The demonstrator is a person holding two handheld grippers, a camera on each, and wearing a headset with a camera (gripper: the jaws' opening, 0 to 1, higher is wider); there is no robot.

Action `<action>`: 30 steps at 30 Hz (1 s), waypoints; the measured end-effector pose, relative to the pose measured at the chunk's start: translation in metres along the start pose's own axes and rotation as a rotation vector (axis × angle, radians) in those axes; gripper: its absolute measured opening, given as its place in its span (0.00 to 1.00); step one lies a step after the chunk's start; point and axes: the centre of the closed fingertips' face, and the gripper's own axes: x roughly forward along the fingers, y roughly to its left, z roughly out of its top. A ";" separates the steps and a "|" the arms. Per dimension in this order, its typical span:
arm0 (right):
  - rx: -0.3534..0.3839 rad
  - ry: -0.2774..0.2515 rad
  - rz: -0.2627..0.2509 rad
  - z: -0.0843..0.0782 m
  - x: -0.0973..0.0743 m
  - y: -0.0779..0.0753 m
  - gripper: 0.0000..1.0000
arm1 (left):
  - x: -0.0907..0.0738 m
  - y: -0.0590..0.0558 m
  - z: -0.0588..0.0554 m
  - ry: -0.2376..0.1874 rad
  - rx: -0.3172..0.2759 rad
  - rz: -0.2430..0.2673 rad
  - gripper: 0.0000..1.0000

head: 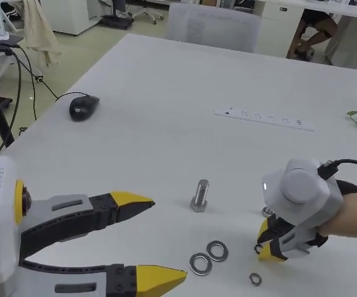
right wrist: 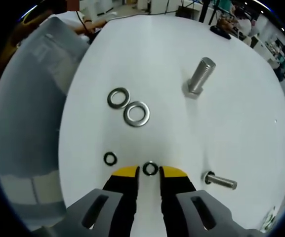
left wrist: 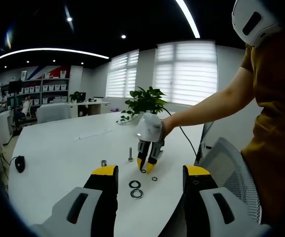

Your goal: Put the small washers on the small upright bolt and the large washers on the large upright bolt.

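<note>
White bench, wide, with everything for the task gathered toward its near edge. Left tool at the near left corner: jaws spread wide, nothing held. Right tool close to the near edge on the right, tips down at the surface, jaws drawn almost together with only a slim gap. Power strip flat toward the far edge; mouse by the left edge. Large bolt upright on its head, between the two tools. Large washers flat and touching each other, just nearer the near edge than that bolt, apart from the right tool. Small bolt standing just beside the right tool, partly hidden behind it in the head view. Small washer flat on the bench right between the right tool's tips, a sliver of white on either side — not clamped, as far as can be told. Other small washer loose, just beside those tips, toward the near edge.
</note>
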 end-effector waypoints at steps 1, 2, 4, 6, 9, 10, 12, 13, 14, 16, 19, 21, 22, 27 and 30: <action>-0.003 -0.003 -0.002 0.000 0.000 0.000 0.17 | 0.000 0.000 0.000 -0.001 -0.002 0.000 0.52; -0.002 -0.006 -0.002 0.000 0.000 0.000 0.17 | 0.000 0.000 0.000 -0.001 -0.003 0.001 0.52; -0.006 -0.011 -0.003 -0.001 0.000 0.000 0.16 | 0.001 0.000 -0.001 0.002 -0.001 0.002 0.52; -0.016 -0.004 -0.004 -0.001 0.000 0.000 0.16 | 0.001 0.000 -0.001 0.000 -0.002 0.006 0.52; -0.026 0.018 -0.006 -0.001 0.000 0.001 0.15 | 0.000 0.002 -0.002 0.001 -0.005 0.012 0.52; -0.019 0.027 -0.007 -0.001 0.000 0.001 0.15 | 0.000 0.002 -0.002 0.001 -0.006 0.013 0.52; -0.032 0.037 -0.005 -0.001 0.000 0.001 0.15 | 0.000 0.002 -0.002 -0.002 -0.010 0.014 0.52; -0.030 0.038 -0.005 -0.001 0.000 0.000 0.15 | 0.000 0.002 -0.003 -0.002 -0.011 0.014 0.52; -0.026 0.048 -0.009 -0.002 0.000 -0.001 0.13 | 0.000 0.002 -0.004 0.001 -0.012 0.014 0.52; -0.018 0.047 -0.004 -0.002 0.002 -0.001 0.13 | 0.001 0.000 -0.005 0.005 -0.014 0.011 0.52; -0.012 0.051 -0.005 -0.002 0.002 -0.001 0.13 | 0.002 -0.001 -0.005 0.002 -0.017 0.008 0.52; -0.008 0.052 -0.005 -0.002 0.002 -0.001 0.13 | 0.003 -0.001 -0.006 0.004 -0.018 0.008 0.52; -0.006 0.050 -0.005 -0.002 0.002 -0.001 0.13 | 0.003 -0.002 -0.006 0.004 -0.017 0.008 0.51; 0.002 0.024 -0.021 -0.002 0.002 -0.001 0.13 | 0.003 -0.001 -0.006 0.006 -0.016 0.008 0.51; -0.003 0.037 -0.038 -0.006 0.000 -0.002 0.12 | 0.003 0.000 -0.006 0.005 -0.017 0.009 0.51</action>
